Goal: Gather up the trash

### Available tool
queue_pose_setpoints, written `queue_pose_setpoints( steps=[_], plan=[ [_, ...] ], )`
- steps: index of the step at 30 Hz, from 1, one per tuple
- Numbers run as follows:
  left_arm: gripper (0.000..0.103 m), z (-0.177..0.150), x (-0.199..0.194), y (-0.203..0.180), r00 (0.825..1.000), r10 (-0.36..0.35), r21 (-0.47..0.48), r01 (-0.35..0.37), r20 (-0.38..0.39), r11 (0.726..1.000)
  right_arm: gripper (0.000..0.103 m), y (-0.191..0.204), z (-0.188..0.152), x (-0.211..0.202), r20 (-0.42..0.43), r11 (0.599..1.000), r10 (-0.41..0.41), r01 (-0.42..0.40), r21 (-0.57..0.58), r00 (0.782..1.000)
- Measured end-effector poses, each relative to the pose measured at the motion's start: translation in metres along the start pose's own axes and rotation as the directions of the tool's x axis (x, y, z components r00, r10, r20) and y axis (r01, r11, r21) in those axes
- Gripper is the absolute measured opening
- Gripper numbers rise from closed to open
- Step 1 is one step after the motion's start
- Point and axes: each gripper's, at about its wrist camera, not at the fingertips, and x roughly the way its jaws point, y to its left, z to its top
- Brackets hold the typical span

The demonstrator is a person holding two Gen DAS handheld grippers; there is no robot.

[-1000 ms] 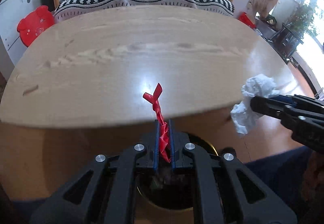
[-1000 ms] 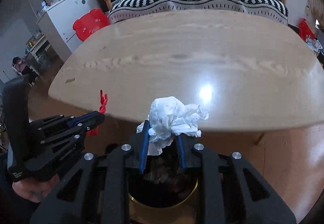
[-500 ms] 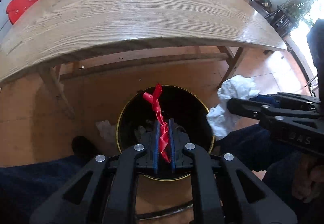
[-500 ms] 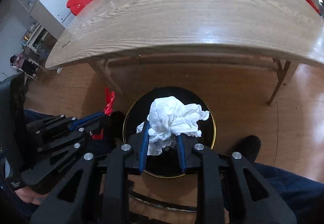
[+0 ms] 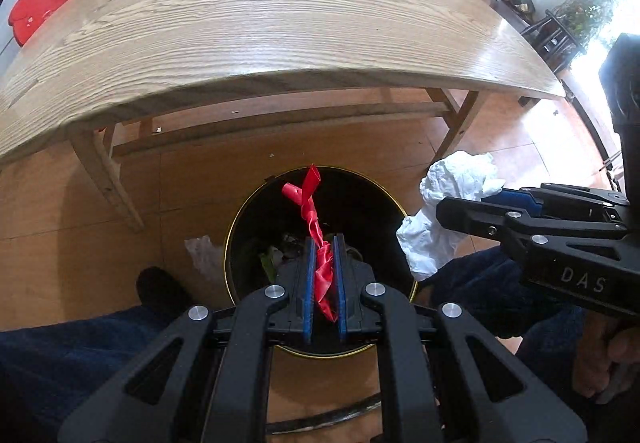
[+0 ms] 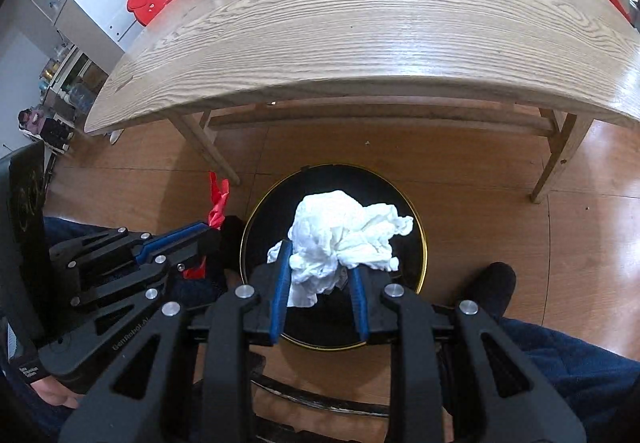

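Left gripper [image 5: 322,243]: jaws pinched tight on the red wrapper strip [image 5: 316,231], which sticks up twisted above the bin [image 5: 240,219] mouth. Right gripper [image 6: 320,255]: jaws partly closed, clamping the crumpled white tissue [image 6: 344,231], also over the bin (black, gold rim, some trash visible inside). Bin stands on the wooden floor [image 6: 500,179], just in front of the surface's [image 6: 380,23] near edge, between the person's dark-trousered legs [image 5: 60,347]. Both grippers point steeply down, side by side.
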Motion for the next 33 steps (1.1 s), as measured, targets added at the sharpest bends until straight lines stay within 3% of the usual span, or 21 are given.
queue_pose_setpoints(
  steps=[6,8,12,13,14,16,26,30,33],
  plan=[
    [0.008,0.0,0.0,0.0,1.0,0.003,-0.004,-0.003,-0.001,1.0,0.03,-0.001,0.0,0.0,0.001,1.0,0.001,-0.001,0.003,1.0],
    [0.008,0.0,0.0,0.001,1.0,0.003,-0.014,-0.003,-0.002,1.0,0.051,-0.003,0.001,-0.002,0.007,1.0,-0.001,0.001,0.014,1.0],
    [0.013,0.001,0.002,0.002,1.0,0.005,-0.025,-0.005,-0.012,1.0,0.059,-0.007,0.002,-0.006,0.025,0.999,0.0,-0.001,0.037,1.0],
    [0.022,0.001,0.002,0.003,1.0,0.005,-0.027,-0.006,-0.012,1.0,0.059,-0.008,0.002,-0.006,0.024,0.999,0.001,-0.002,0.039,1.0],
    [0.038,0.001,0.002,0.003,1.0,0.004,-0.031,-0.004,-0.012,1.0,0.06,-0.008,0.002,-0.006,0.022,0.999,0.002,-0.003,0.041,1.0],
    [0.057,0.001,0.0,0.004,1.0,0.003,-0.041,-0.003,0.001,0.999,0.063,-0.008,0.002,-0.006,0.022,0.999,0.001,-0.001,0.038,1.0],
    [0.08,0.006,-0.005,0.003,1.0,0.026,-0.052,-0.025,0.014,0.998,0.083,-0.008,0.003,-0.016,0.061,0.999,-0.031,0.028,0.04,0.998],
    [0.091,0.015,-0.017,-0.002,0.996,0.062,-0.03,-0.061,0.056,0.998,0.09,-0.004,0.011,-0.044,0.148,0.997,-0.071,0.069,0.018,0.986],
    [0.093,0.033,-0.034,-0.001,0.988,0.106,-0.01,-0.106,0.109,0.994,0.096,-0.003,0.025,-0.071,0.235,0.994,-0.106,0.109,-0.002,0.966]
  ],
)
